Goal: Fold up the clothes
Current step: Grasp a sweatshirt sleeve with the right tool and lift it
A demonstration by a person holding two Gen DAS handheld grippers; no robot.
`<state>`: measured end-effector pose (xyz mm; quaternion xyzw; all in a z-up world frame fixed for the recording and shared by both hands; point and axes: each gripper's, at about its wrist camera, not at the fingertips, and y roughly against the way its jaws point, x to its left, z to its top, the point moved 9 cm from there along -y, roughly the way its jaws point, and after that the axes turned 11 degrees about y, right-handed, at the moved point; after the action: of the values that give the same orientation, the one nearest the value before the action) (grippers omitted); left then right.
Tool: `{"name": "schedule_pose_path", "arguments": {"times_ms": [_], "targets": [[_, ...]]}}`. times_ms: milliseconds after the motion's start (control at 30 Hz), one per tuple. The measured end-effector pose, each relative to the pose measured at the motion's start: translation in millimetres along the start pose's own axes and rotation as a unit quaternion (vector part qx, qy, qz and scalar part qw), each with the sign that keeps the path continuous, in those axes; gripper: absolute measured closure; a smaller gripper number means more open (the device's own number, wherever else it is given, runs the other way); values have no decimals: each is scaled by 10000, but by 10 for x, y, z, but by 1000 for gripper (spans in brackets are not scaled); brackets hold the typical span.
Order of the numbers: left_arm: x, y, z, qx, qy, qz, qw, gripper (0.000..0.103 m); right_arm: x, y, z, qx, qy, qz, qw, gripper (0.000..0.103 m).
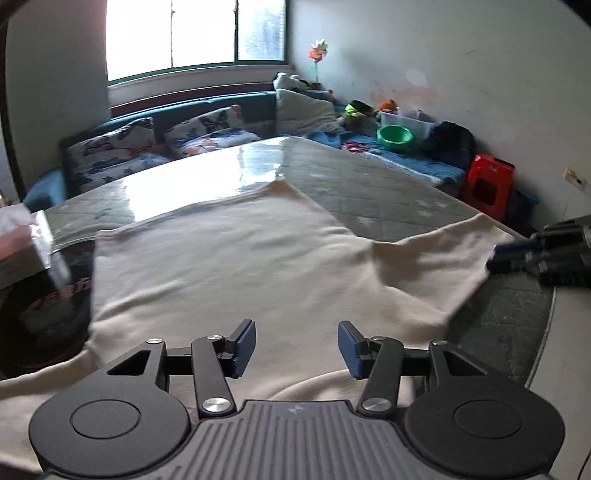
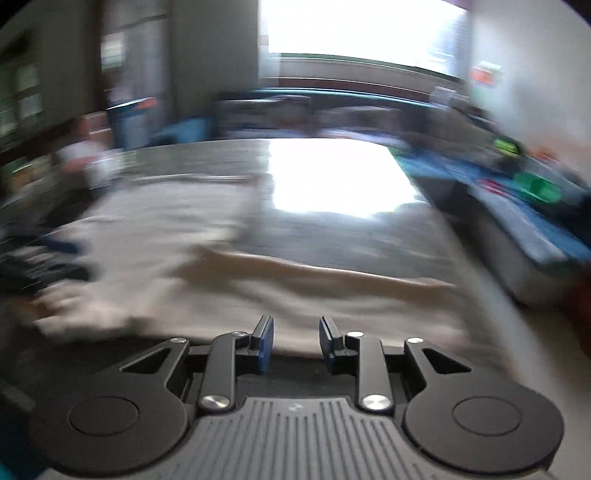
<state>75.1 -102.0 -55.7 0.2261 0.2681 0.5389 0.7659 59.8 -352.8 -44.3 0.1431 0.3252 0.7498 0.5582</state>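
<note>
A cream garment (image 1: 236, 266) is spread flat across the near part of a glossy grey desk (image 1: 388, 184), its body reaching toward the far side and one sleeve (image 1: 436, 258) stretched out to the right, toward the desk's edge. The left tool (image 1: 296, 347) is held low over the near edge of the garment with its blue-padded jaws parted and nothing between them; the cloth is seen lying in the gap beneath. At the right edge of the left wrist view, the right tool (image 1: 506, 254) is seen at the end of the sleeve, though whether the cloth is touched there cannot be told. The right wrist view is heavily blurred; in it the right tool (image 2: 296, 341) is shown with its jaws apart and empty, above the pale sleeve (image 2: 303, 291) lying across the desk (image 2: 332, 229). A tissue box (image 1: 22, 243) is placed on the left side of the desk. Beyond the desk, a sofa with butterfly-printed cushions (image 1: 114, 147) is set beneath a bright window (image 1: 195, 33), and a green bowl (image 1: 394, 135) and a red stool (image 1: 487, 184) are seen along the right wall.
</note>
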Motion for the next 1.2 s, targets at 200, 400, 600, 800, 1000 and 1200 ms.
{"name": "schedule_pose_path", "arguments": {"times_ms": [200, 400, 600, 800, 1000, 1200], "targets": [[-210, -83, -190, 281, -389, -174, 9987, 50, -768, -101, -277, 127, -1074, -816, 9908, 69], [-206, 15, -260, 366, -637, -234, 9970, 48, -953, -224, -410, 147, -1453, -907, 9851, 67], [-373, 20, -76, 171, -713, -379, 9966, 44, -925, -212, -411, 72, -1543, -827, 9845, 67], [-549, -49, -81, 203, -799, -556, 9950, 44, -899, -216, -384, 121, -1537, -826, 9846, 91], [-631, -79, -122, 247, -742, -776, 9939, 44, -969, -31, -277, -146, -1659, -820, 9826, 96], [-711, -132, -168, 268, -755, -971, 9920, 43, -993, 98, -101, -334, -1582, -817, 9835, 96]]}}
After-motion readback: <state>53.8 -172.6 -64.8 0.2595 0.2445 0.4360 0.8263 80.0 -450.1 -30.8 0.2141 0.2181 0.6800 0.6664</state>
